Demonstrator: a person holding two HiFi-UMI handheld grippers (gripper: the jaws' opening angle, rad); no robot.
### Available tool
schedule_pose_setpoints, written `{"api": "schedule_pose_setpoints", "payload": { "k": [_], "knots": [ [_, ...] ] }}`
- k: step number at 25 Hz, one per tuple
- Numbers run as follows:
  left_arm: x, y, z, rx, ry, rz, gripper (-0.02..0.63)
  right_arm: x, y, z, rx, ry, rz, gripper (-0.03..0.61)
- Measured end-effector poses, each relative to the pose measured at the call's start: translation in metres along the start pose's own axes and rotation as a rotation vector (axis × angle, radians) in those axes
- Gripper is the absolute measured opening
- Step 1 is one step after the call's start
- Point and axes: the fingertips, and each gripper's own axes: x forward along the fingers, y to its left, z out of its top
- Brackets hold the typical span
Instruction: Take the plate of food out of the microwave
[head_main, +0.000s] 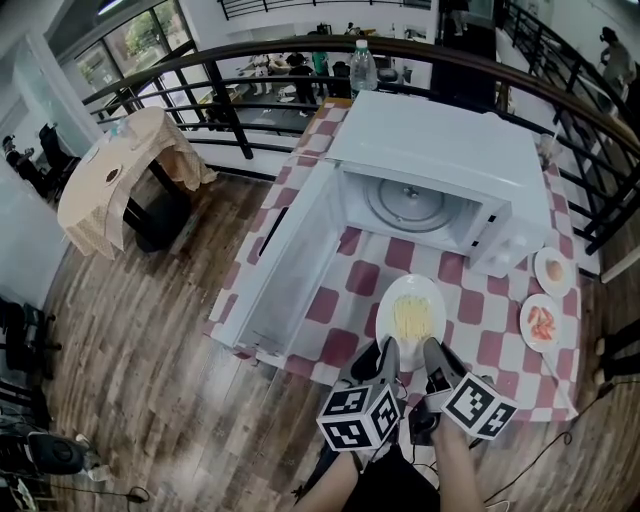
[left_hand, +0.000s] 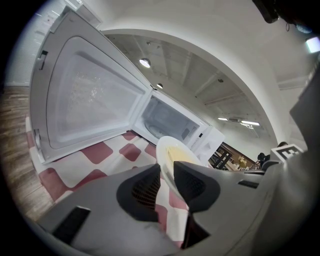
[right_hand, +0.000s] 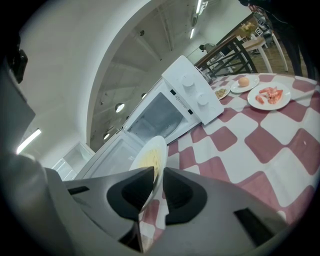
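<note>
Head view first: the plate of noodles is already out of the microwave. It's just ahead of both tools over the checked cloth, with the left gripper and right gripper side by side on its near rim. Can't tell if it's resting on the cloth or just above it. I'd say the trick here is to hold both sides level and set it down flat before letting go, since two grips on one edge leave the far side hanging. Forearms come in from the bottom, tools angled forward and a bit down. Left gripper view: jaws are clamped on the rim, a pad on each face, with the open door off to its left. Right gripper view: same deal, pads pinching the rim, microwave beyond the plate, two small plates off to its right.
</note>
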Motion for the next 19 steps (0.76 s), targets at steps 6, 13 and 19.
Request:
{"api": "schedule_pose_setpoints", "payload": {
  "k": [6, 13, 19],
  "knots": [
    [0.007, 0.0, 0.002, -0.004, 0.001, 0.002, 0.11, 0.005, -0.002, 0.004, -0.004, 0.003, -0.003, 0.064],
    [0.015, 0.004, 0.005, -0.017, 0.001, 0.009, 0.11, 0.015, -0.003, 0.008, -0.002, 0.013, -0.006, 0.064],
    [0.022, 0.008, 0.007, -0.02, 0.006, 0.012, 0.109, 0.023, -0.005, 0.009, -0.001, 0.019, -0.01, 0.064]
  ]
}}
